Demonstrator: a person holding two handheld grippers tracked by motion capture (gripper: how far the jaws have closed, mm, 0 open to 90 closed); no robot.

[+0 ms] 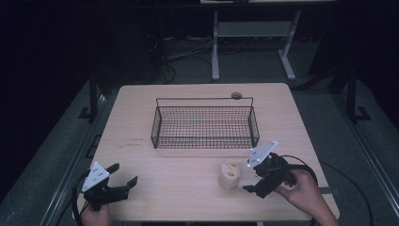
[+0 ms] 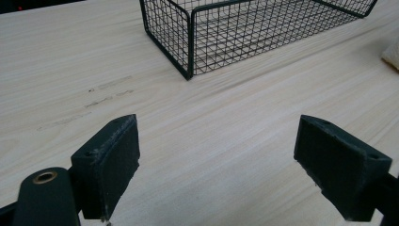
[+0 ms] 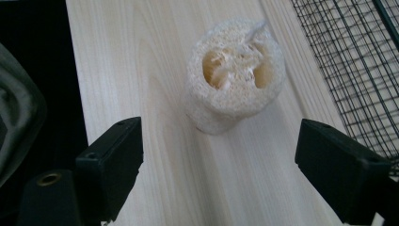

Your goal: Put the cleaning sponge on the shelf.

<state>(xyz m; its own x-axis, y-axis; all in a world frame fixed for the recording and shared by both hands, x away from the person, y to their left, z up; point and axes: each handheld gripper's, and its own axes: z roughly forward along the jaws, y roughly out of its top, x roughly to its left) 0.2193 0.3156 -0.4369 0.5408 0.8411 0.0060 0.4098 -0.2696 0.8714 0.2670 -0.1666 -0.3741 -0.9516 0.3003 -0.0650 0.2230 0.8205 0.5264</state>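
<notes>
Facing a loofah sponge (image 3: pixel 234 75) on the table (image 1: pixel 188 183), the right gripper (image 3: pixel 219 165) waits.
Its jaws gape wide, empty; the left gripper (image 1: pixel 123 174) likewise, near a wire basket (image 1: pixel 204 126).

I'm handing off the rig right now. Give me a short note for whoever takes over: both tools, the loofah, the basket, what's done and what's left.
Left tool: open, holds nothing, low over the table's near left corner.
Right tool: open, aimed at the loofah, jaws short of it, no contact.
Loofah: upright on the table, in front of the wire basket, outside it.
Basket: mid-table, nothing visible inside.
Done: approach only.
Left: probably close the right tool on the loofah, lift, place it in the basket.
</notes>
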